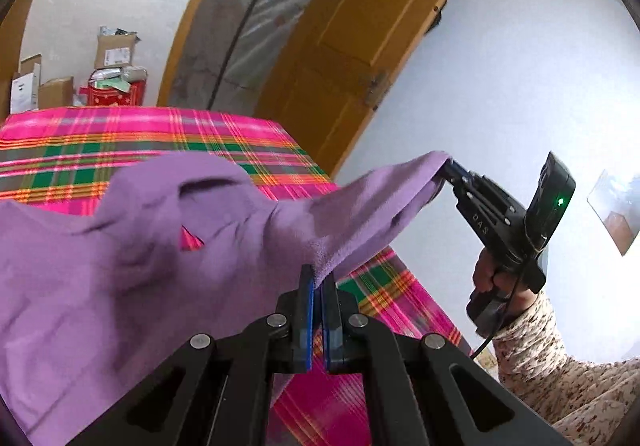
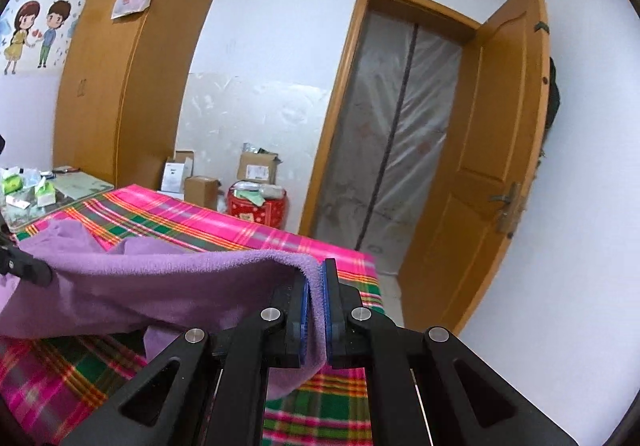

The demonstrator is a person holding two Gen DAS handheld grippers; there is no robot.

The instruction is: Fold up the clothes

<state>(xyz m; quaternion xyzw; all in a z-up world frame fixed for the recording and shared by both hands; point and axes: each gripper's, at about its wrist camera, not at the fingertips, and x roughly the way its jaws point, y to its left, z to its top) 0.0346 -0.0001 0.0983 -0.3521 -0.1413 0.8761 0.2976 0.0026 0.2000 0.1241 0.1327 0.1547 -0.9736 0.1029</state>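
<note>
— Well, where is the purple garment (image 1: 132, 246) held?

— It is lifted above the plaid bedcover (image 1: 80, 141), one edge pinched in the left gripper (image 1: 319, 286), another in the right gripper (image 2: 318, 282); both are closed tight on cloth.

— Why so?

— Probably so it can be stretched and laid flat or doubled over; which cannot be told.

— And around it?

— Cardboard boxes (image 2: 256, 165), a wardrobe (image 2: 132, 77) and an opened wooden door (image 2: 492, 149) are seen.

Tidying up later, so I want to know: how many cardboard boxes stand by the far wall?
3 in the right wrist view: one white-faced box, a small brown box in front, and an open labelled box above the red tub. Others may be hidden.
</note>
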